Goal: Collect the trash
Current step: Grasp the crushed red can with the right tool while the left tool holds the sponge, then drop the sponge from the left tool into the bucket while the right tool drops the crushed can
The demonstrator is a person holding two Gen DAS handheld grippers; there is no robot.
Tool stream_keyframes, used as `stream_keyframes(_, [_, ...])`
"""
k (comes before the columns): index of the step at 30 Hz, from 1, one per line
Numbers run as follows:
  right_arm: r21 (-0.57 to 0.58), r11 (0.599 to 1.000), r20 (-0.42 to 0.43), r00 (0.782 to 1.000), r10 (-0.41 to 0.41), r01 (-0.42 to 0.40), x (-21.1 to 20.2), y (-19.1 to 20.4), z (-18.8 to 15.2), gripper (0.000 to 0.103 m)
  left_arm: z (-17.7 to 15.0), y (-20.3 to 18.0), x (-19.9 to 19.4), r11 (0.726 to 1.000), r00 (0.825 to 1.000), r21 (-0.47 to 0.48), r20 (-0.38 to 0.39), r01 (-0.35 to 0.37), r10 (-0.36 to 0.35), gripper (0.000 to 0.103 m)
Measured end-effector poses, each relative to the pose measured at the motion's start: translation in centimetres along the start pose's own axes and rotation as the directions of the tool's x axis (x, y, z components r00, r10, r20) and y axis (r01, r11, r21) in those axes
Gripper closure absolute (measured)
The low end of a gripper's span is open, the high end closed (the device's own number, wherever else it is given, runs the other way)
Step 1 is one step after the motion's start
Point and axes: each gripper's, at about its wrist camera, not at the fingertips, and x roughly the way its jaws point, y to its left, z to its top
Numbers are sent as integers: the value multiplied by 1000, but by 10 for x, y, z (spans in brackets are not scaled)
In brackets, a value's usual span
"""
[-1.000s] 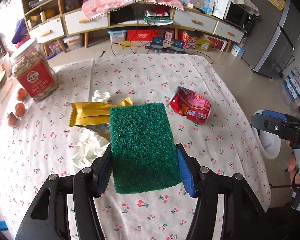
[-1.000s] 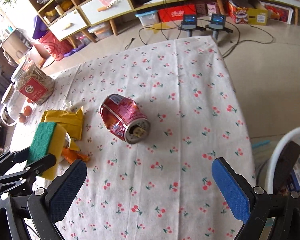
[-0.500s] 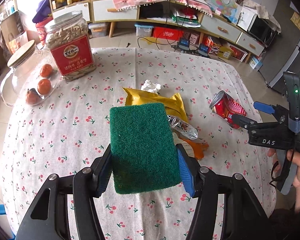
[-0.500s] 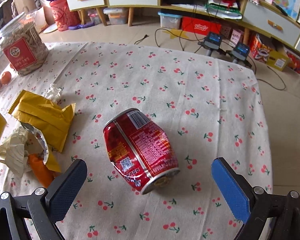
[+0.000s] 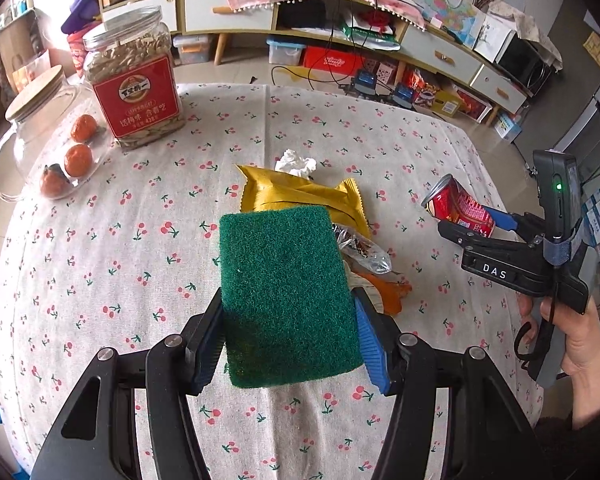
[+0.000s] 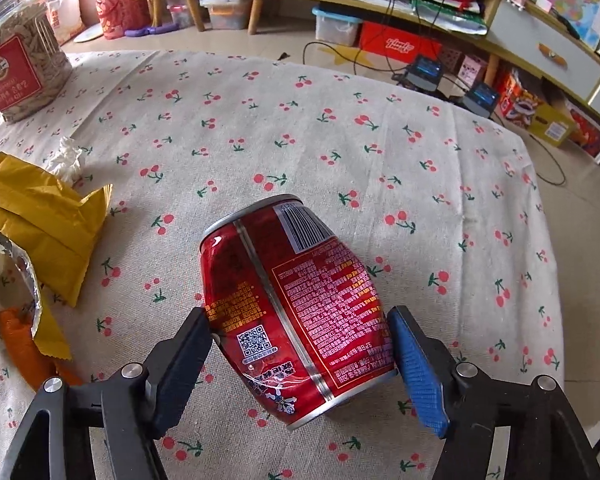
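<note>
My left gripper (image 5: 288, 300) is shut on a green scouring sponge (image 5: 284, 272), held above the cherry-print tablecloth (image 5: 120, 240). Beyond the sponge lies a trash pile: a yellow wrapper (image 5: 300, 196), a crumpled tissue (image 5: 296, 162), a foil bag (image 5: 360, 250) and orange peel (image 5: 388, 288). A dented red can (image 6: 300, 280) lies on its side between the fingers of my right gripper (image 6: 300, 316). Its jaws are closing and both pads meet the can's sides. From the left wrist, the right gripper (image 5: 466, 220) and can (image 5: 456, 204) show at the table's right.
A seed jar (image 5: 134, 80) with a red label and a glass jug (image 5: 40, 140) holding small oranges stand at the far left. A person's hand (image 5: 580, 336) holds the right gripper. The table edge (image 6: 540, 184) drops to the floor on the right; shelves line the back.
The right gripper came down over the red can and its wide-open jaws narrowed onto the can's sides. The left gripper swung toward the trash pile with the sponge, then held still.
</note>
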Motion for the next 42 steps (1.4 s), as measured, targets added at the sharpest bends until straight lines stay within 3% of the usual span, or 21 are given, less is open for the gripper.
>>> stream_keyframes(8, [52, 998, 1, 999, 37, -37, -37, -4, -14, 28, -4, -6, -6, 1000, 1000, 19, 11, 6, -7, 41])
stream_keyframes(14, [174, 983, -76, 994, 73, -59, -61, -19, -38, 28, -7, -17, -10, 999, 999, 19, 15, 39, -40, 41])
stream_keyframes(22, [219, 975, -38, 998, 42, -33, -104, -44, -64, 28, -17, -45, -17, 996, 996, 38, 33, 84, -86, 41])
stream_keyframes(28, [280, 960, -34, 999, -4, 13, -129, -86, -93, 28, -27, -74, -20, 990, 991, 60, 38, 129, -131, 42])
stream_keyframes(33, [376, 925, -42, 998, -44, 57, -149, -137, -126, 28, -36, -108, -22, 983, 986, 104, 43, 153, -158, 42])
stream_keyframes(42, [505, 854, -57, 992, -112, 126, -185, -220, -193, 28, -57, -194, -15, 950, 980, 252, 15, 186, -196, 41])
